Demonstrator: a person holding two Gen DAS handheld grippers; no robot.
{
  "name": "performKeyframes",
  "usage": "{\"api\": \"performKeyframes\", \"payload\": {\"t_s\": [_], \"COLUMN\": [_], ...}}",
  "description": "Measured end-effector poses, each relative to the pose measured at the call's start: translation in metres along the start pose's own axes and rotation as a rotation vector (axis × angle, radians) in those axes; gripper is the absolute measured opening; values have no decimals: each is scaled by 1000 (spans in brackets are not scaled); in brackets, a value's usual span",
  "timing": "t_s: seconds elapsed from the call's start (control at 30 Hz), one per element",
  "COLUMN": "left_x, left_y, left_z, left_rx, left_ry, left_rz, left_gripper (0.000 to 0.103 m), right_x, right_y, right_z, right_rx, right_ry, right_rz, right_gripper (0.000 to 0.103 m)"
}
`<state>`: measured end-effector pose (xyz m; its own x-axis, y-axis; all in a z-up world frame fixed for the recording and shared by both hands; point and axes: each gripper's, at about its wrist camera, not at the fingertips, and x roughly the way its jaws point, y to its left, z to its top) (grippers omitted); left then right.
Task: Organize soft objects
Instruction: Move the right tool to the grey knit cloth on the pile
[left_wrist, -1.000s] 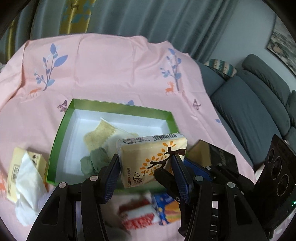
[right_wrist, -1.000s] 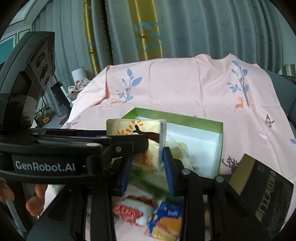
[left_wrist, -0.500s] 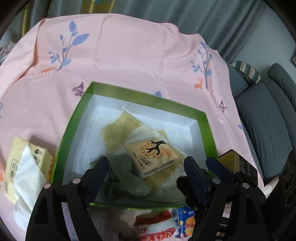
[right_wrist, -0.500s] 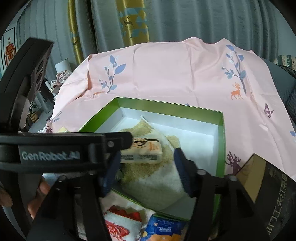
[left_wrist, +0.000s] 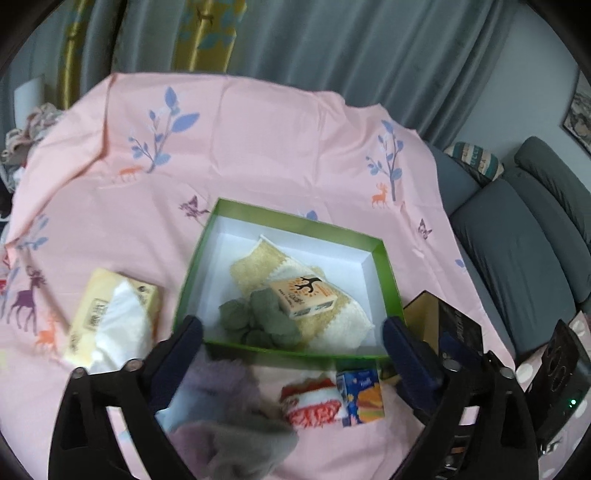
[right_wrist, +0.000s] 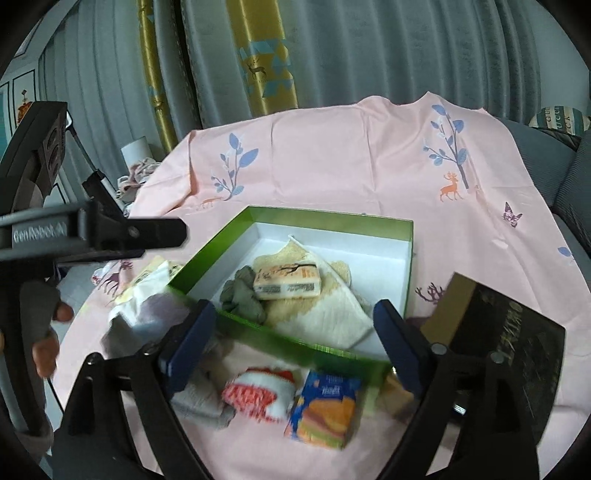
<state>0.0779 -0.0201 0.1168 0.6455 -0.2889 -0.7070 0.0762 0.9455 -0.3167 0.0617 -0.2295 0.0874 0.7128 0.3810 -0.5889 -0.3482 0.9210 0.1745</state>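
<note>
Both sets of jaws just opened and standing wide, nothing between the pads of the left gripper or the right gripper. Orange tissue pack lying released inside the green box, on the beige towel and touching the crumpled grey-green cloth. Still outside the box, on the pink cloth just in front of its near wall: a red-and-white sock, a blue tissue packet just beside it, and a greyish-lilac soft piece further left, blurred. Probably one of these next. Red-and-white sock and blue packet sitting low between the right gripper's fingers, near its centre line, packet's long axis running roughly toward the box; lilac piece low under the left gripper. An open yellow tissue pack well to the left, nearer the left hand.
</note>
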Motion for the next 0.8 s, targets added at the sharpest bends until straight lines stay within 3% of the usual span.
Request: {"api": "performKeyframes", "payload": {"t_s": [0.3, 0.63, 0.8], "left_x": [-45, -46, -41], "left_y": [36, 61, 64], "left_z": [-39, -97, -117], "left_rx": [-30, -42, -57], "left_ry": [-37, -1, 10], "left_rz": [65, 131, 122], "left_gripper": [100, 100, 100], "right_x": [-26, -27, -17], "right_y": [11, 36, 52], "right_z": [-30, -72, -85], "right_rx": [-43, -116, -142], "right_ry": [21, 83, 129], "right_rz": [63, 119, 147], "right_gripper": [91, 91, 91]}}
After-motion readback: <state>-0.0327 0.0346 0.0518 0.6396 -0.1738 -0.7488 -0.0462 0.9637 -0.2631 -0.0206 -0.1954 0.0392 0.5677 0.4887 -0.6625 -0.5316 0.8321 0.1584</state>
